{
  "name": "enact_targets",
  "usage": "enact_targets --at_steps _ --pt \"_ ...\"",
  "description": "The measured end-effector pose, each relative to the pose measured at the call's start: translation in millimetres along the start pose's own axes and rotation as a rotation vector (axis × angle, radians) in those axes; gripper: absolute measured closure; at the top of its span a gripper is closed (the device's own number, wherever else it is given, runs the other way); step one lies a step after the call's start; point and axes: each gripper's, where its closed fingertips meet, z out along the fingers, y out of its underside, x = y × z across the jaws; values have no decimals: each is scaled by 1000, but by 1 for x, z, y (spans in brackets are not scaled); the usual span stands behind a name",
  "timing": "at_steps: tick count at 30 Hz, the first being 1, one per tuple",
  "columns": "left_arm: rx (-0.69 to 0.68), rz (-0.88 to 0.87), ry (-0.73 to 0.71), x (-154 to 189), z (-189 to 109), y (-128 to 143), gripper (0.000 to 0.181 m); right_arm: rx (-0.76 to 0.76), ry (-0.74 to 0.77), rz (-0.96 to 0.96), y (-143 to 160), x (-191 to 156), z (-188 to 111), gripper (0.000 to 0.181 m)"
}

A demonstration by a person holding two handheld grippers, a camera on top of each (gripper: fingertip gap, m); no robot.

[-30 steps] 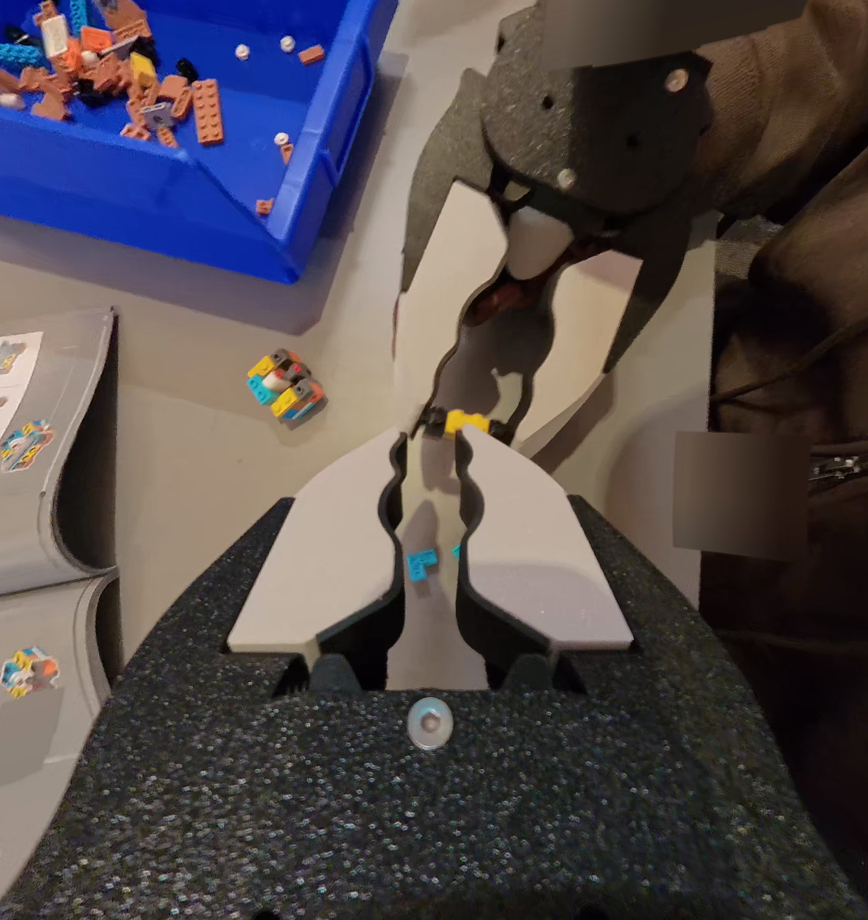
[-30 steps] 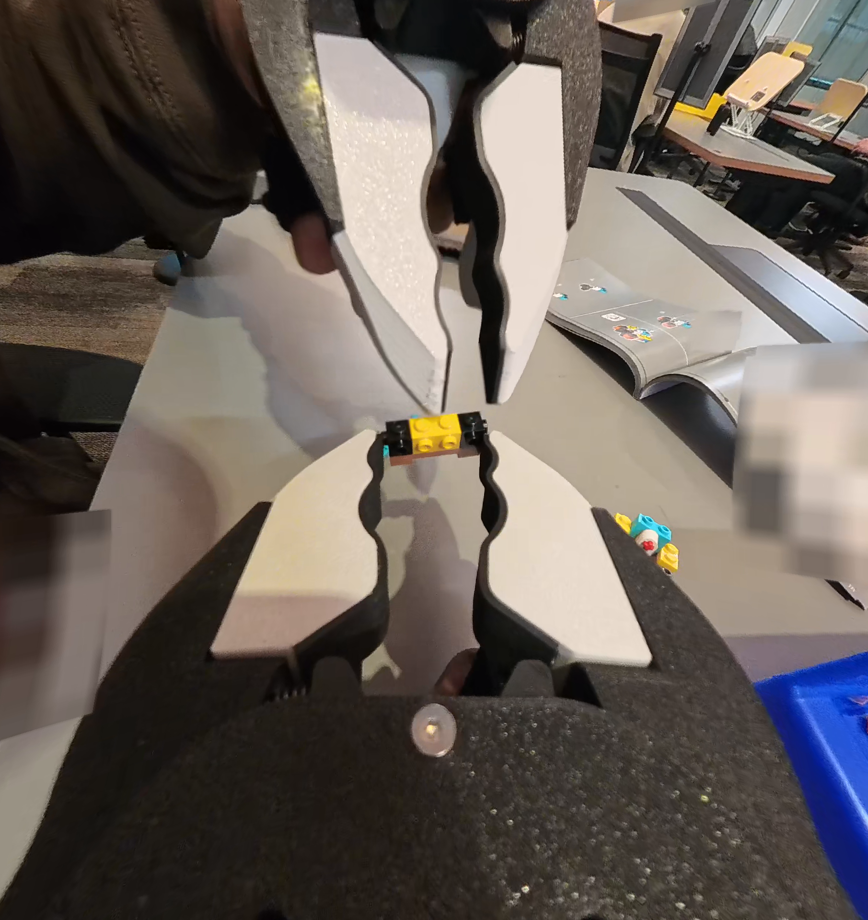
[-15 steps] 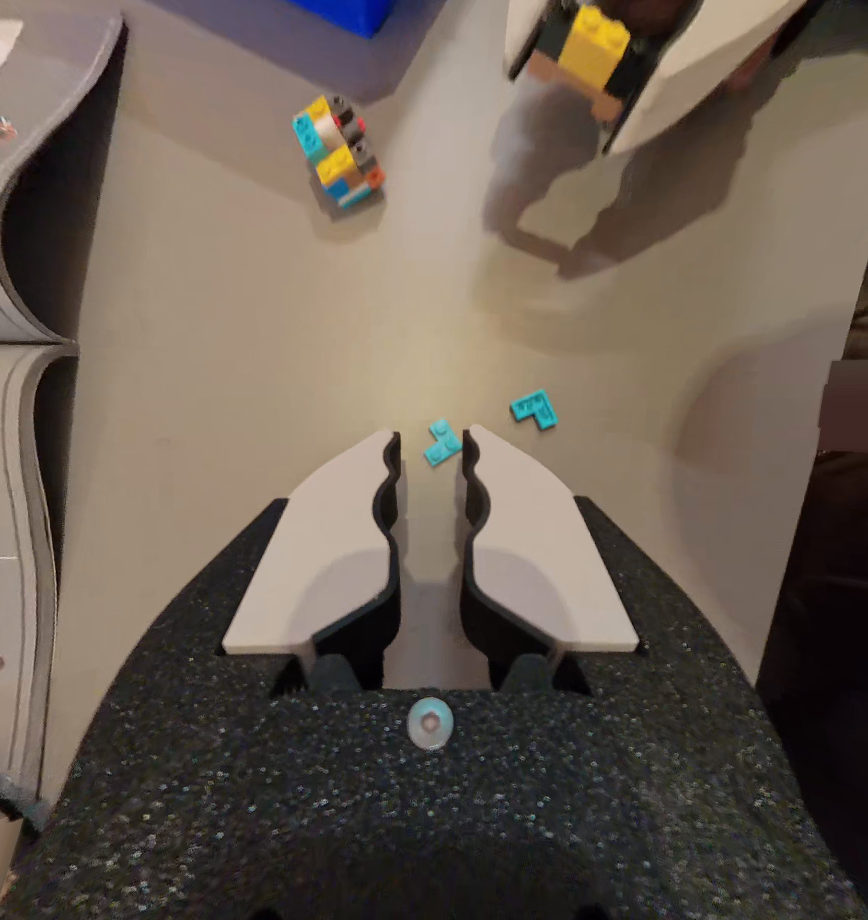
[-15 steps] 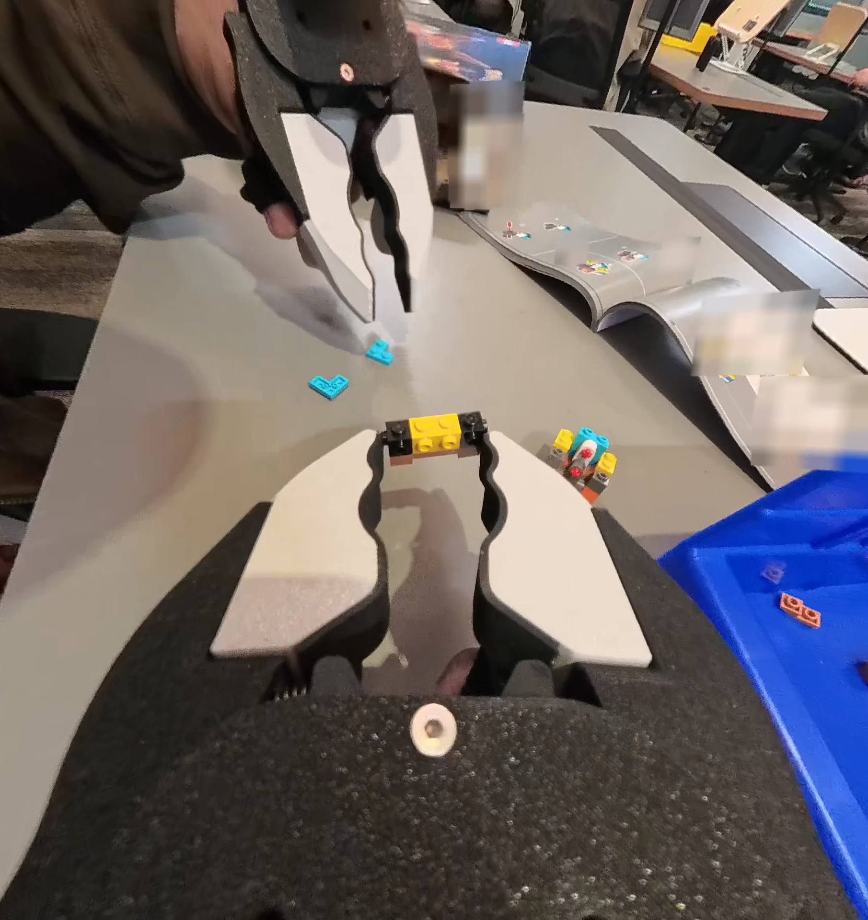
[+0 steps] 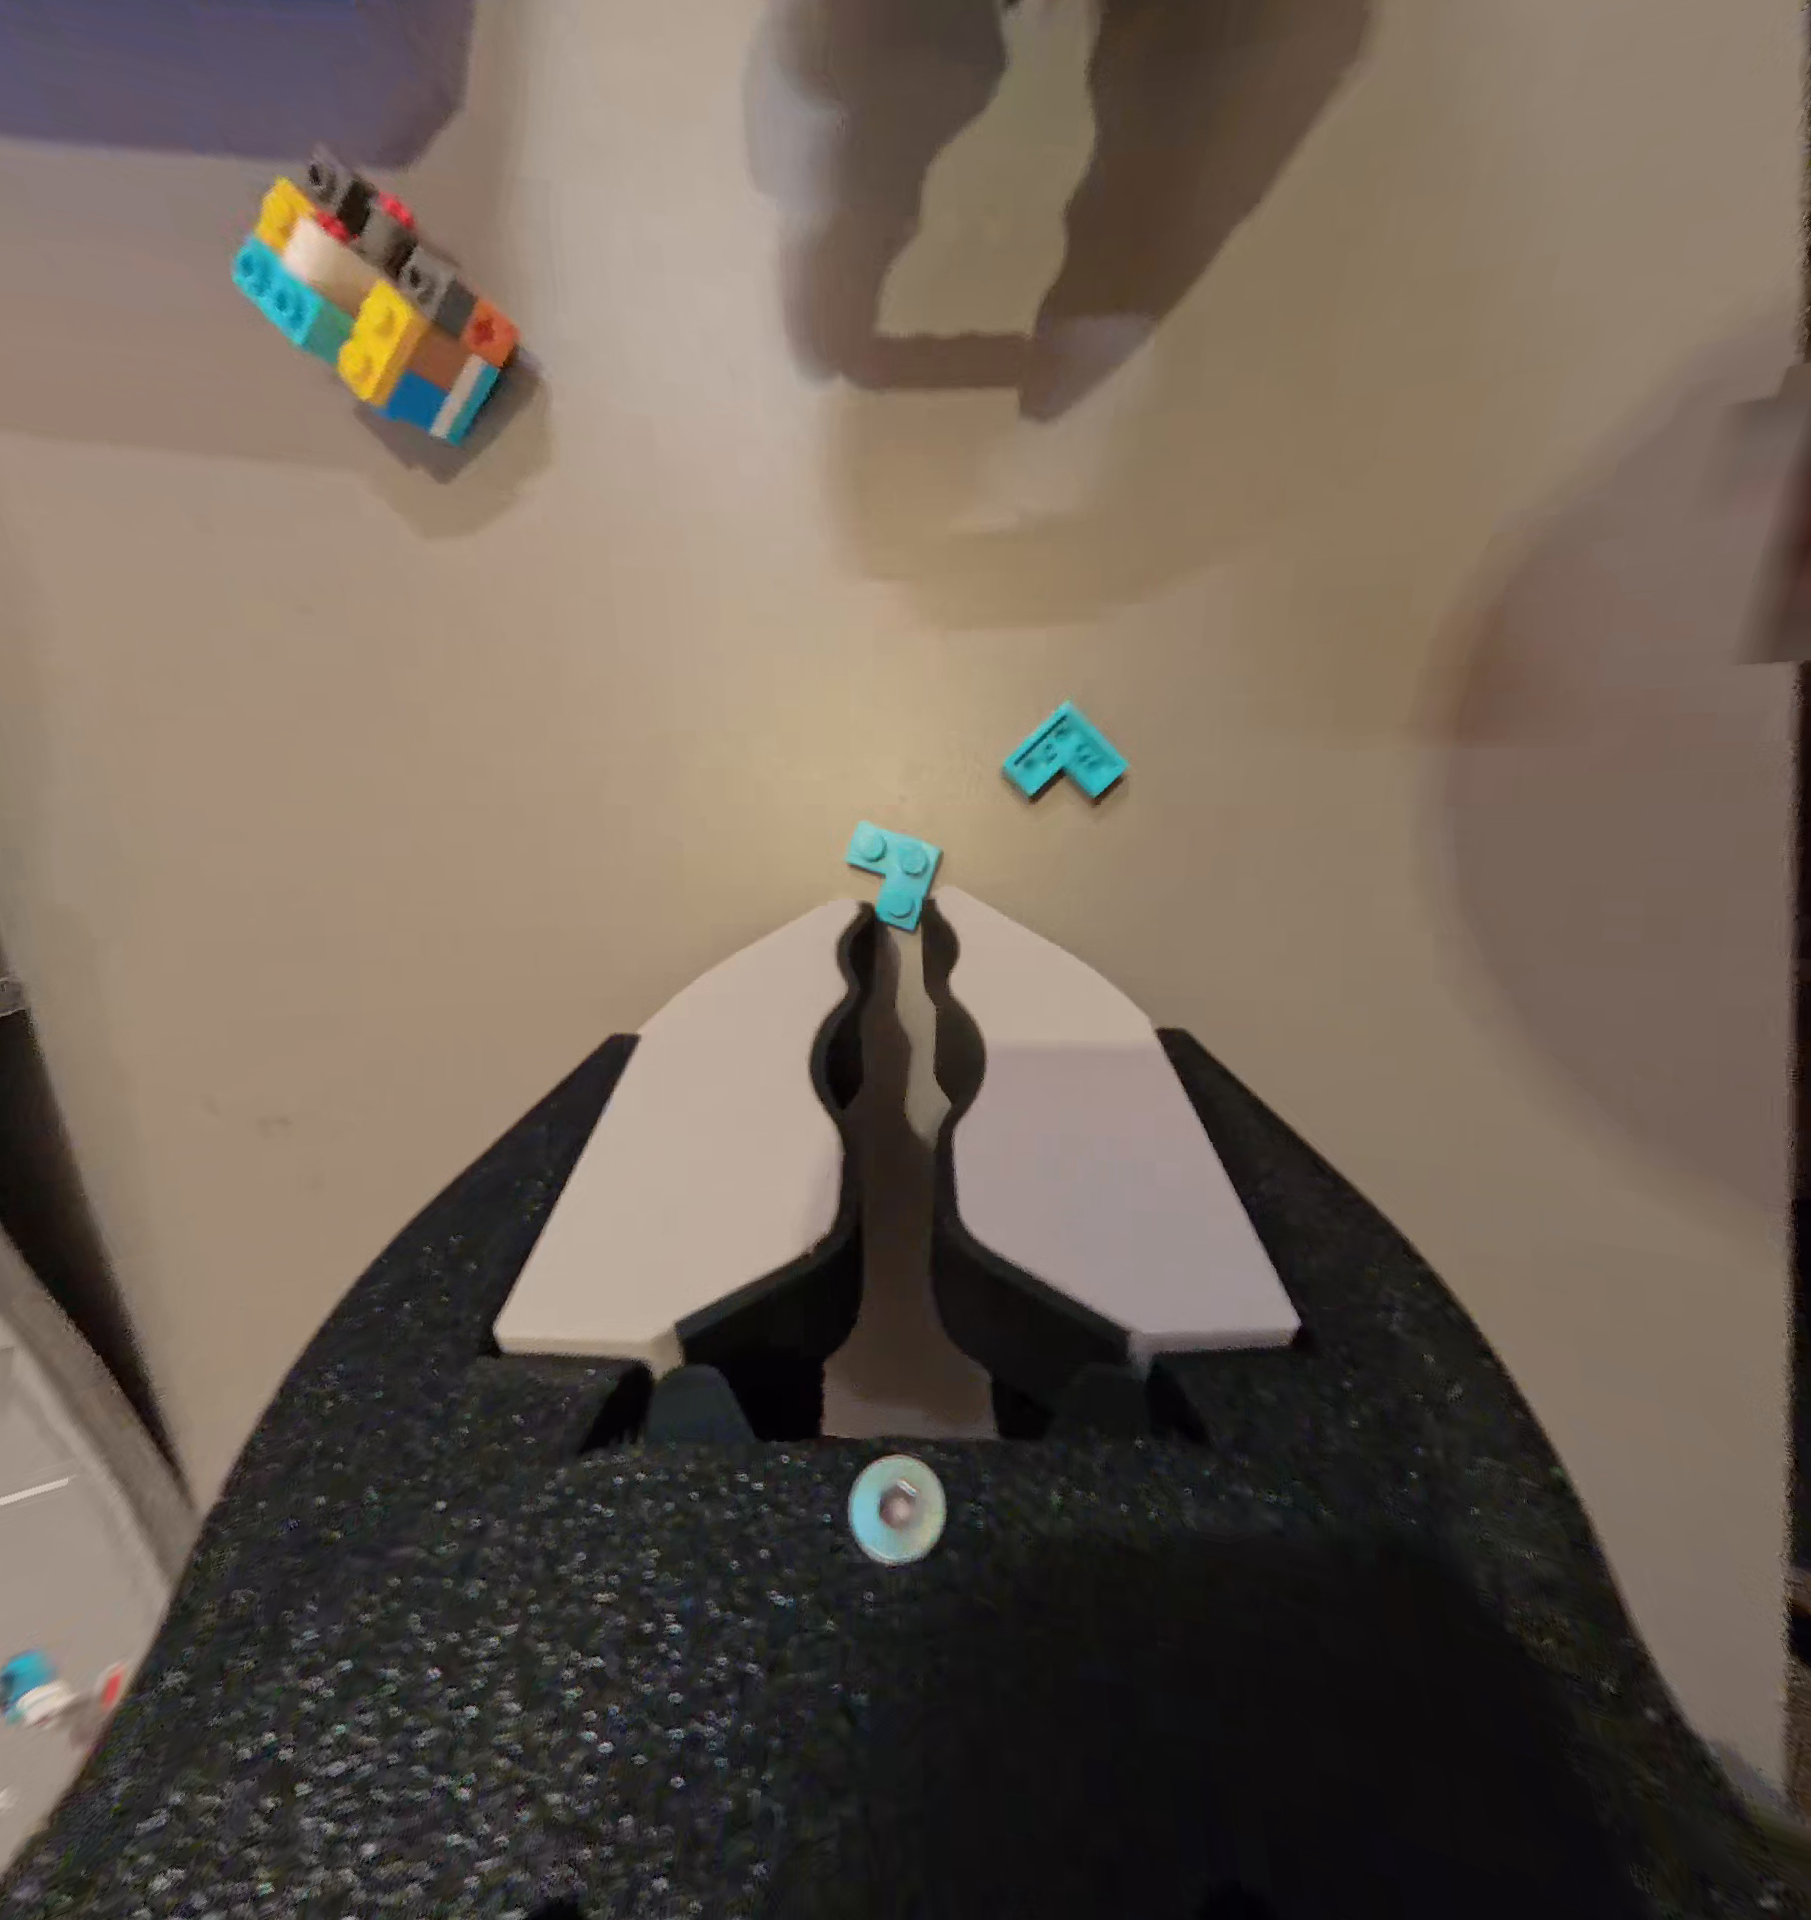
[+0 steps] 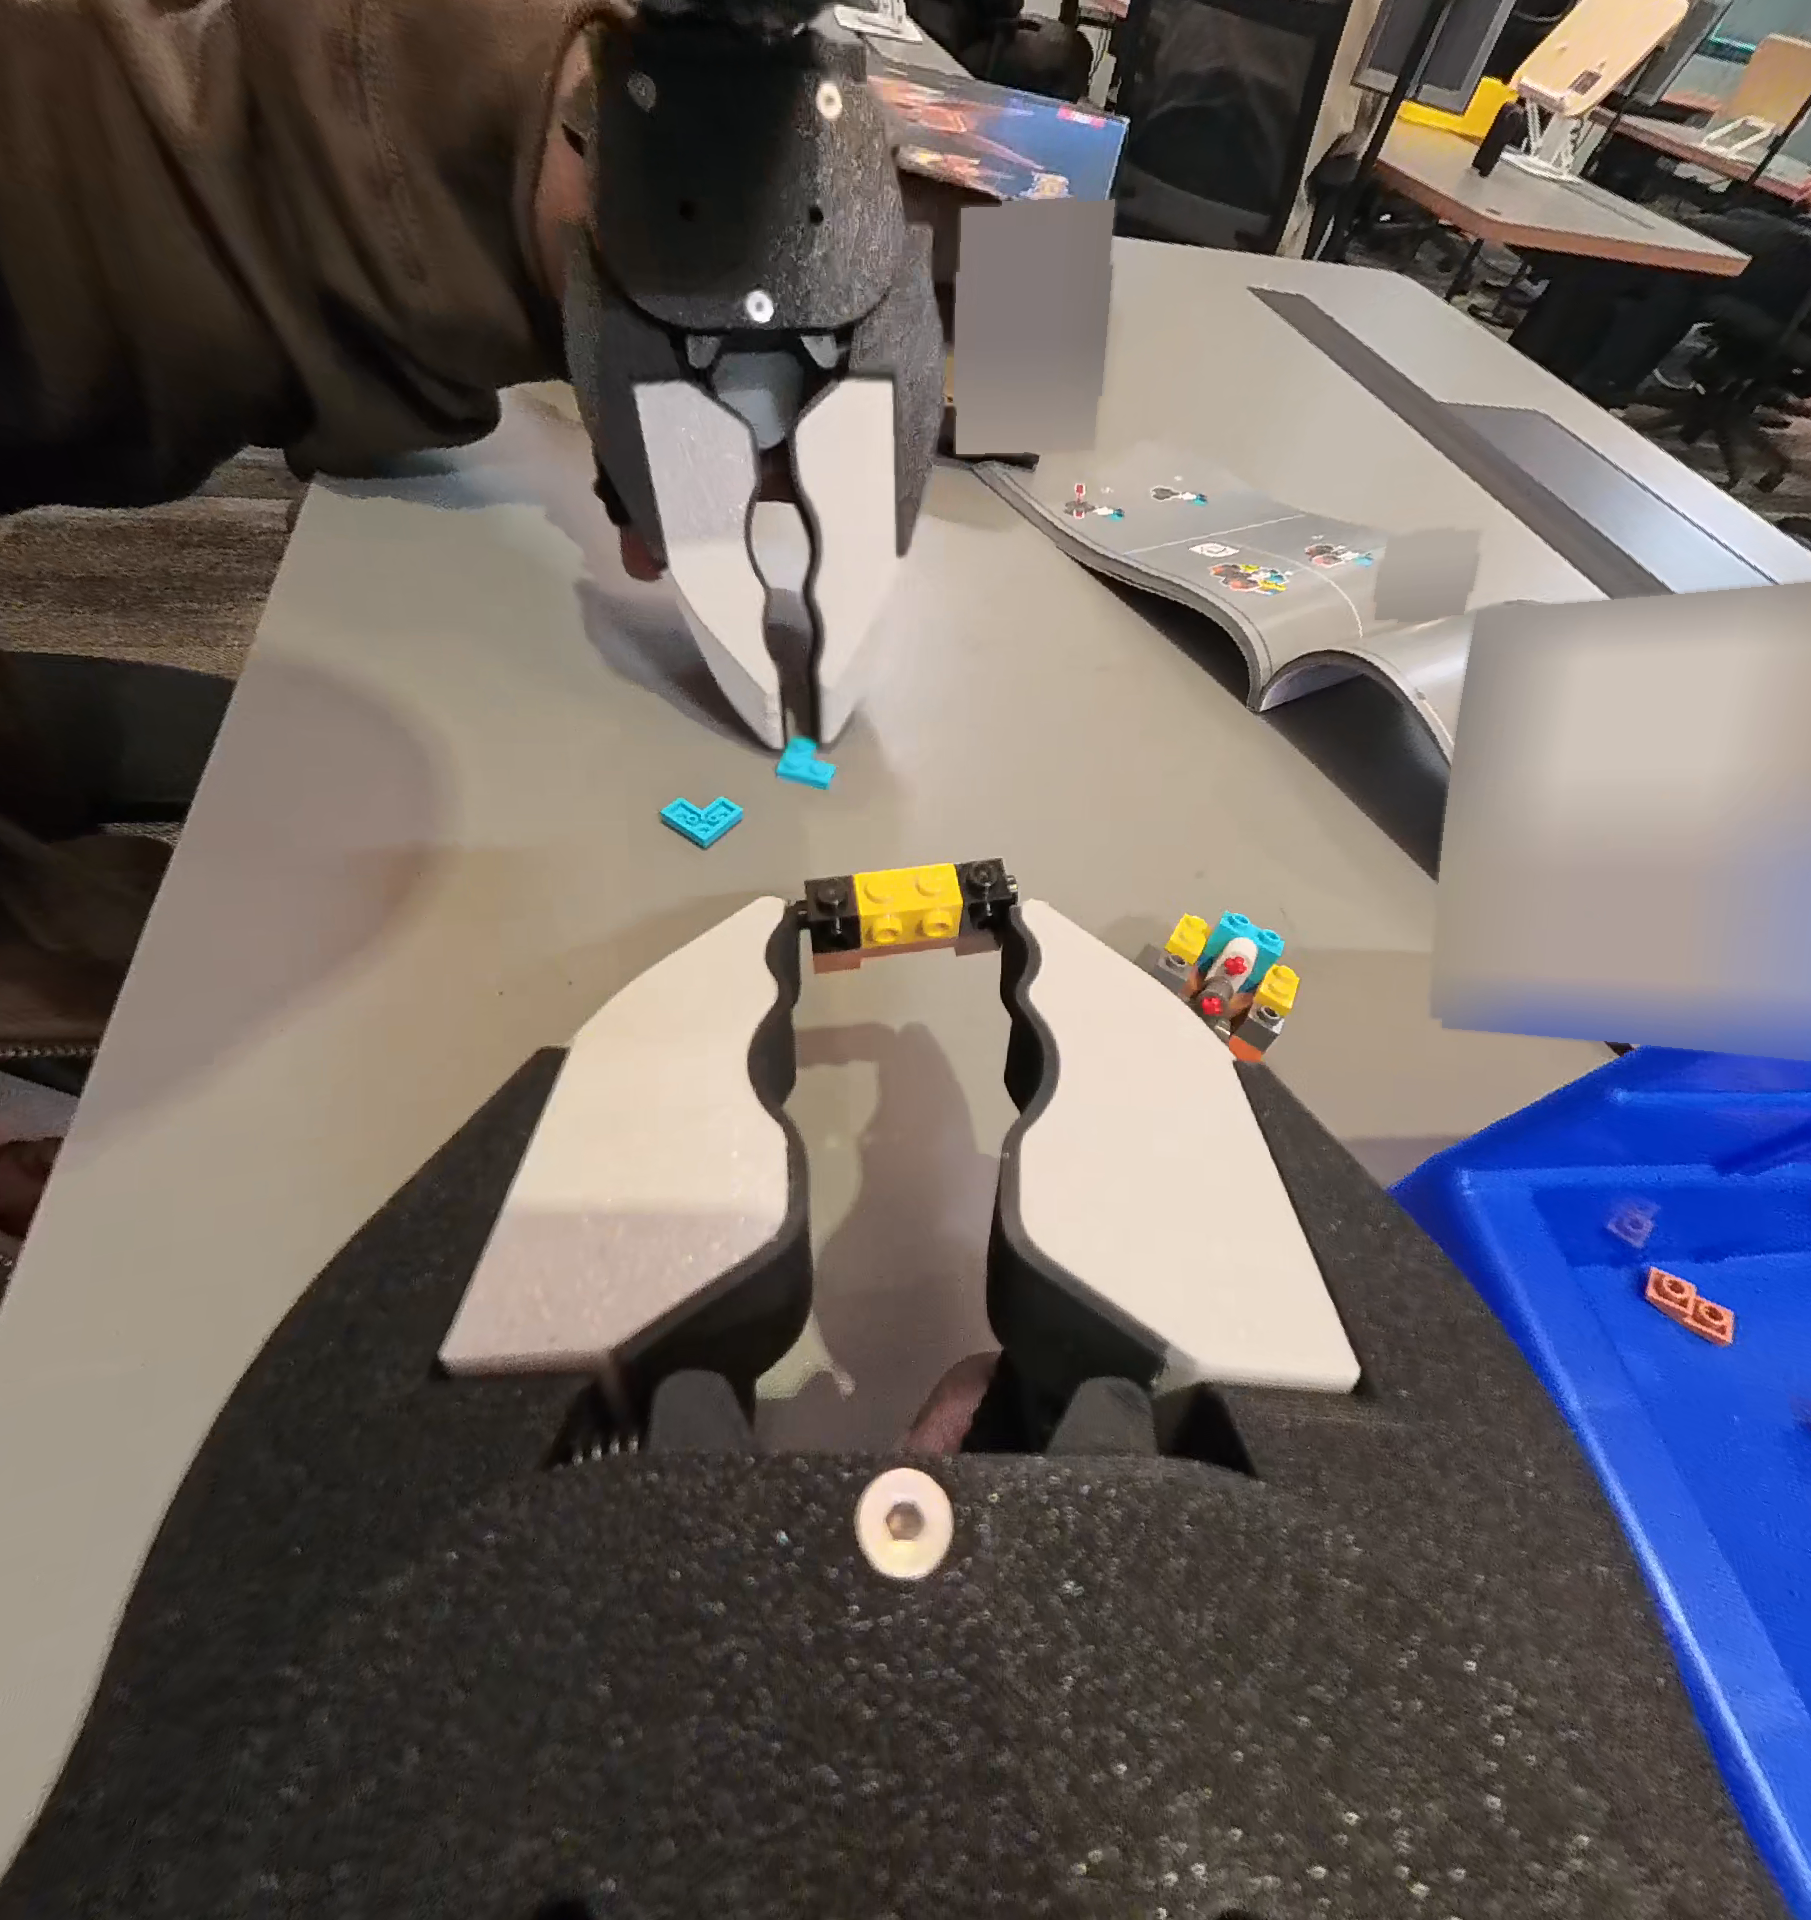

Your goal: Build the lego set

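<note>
On the grey desk (image 6: 984, 665), the left hand-held gripper (image 5: 899, 912) points steeply down with its fingertips nearly together, pinching one leg of a turquoise L-shaped plate (image 5: 896, 868) that lies studs up on the surface. A second turquoise L-shaped plate (image 5: 1065, 752) lies underside up just to the right of it, apart from the fingers. Farther off to the left rests a small multicoloured lego assembly (image 5: 376, 301) of yellow, turquoise, grey, white and orange bricks.

The right hand-held gripper (image 6: 909, 920) is raised above the desk, its fingers spread partway and clamped on the ends of a short lego bar (image 6: 909, 906), yellow in the middle with black ends. At the right stands a blue bin (image 6: 1628, 1455) with a few brown pieces, and beyond lies an open instruction booklet (image 6: 1265, 582).
</note>
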Motion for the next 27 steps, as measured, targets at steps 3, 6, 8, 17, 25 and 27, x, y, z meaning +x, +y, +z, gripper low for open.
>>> enact_targets --at_steps 3,6,8,17,25,27 --pt "31 -13 25 11 4 -12 172 -5 -3 -8 0 -1 1 144" --pt "16 -1 -26 4 3 -10 163 -6 -7 -12 1 -2 1 144" --pt "28 1 -38 0 3 -9 161 -5 -7 -12 0 -2 1 144" --pt "7 125 -54 -10 4 -7 158 2 -8 -15 0 -2 0 144" --pt "5 158 -47 -1 10 -17 156 1 -7 -18 0 -2 0 144" --pt "7 164 -45 0 11 -19 156 1 -7 -19 0 -2 0 144"
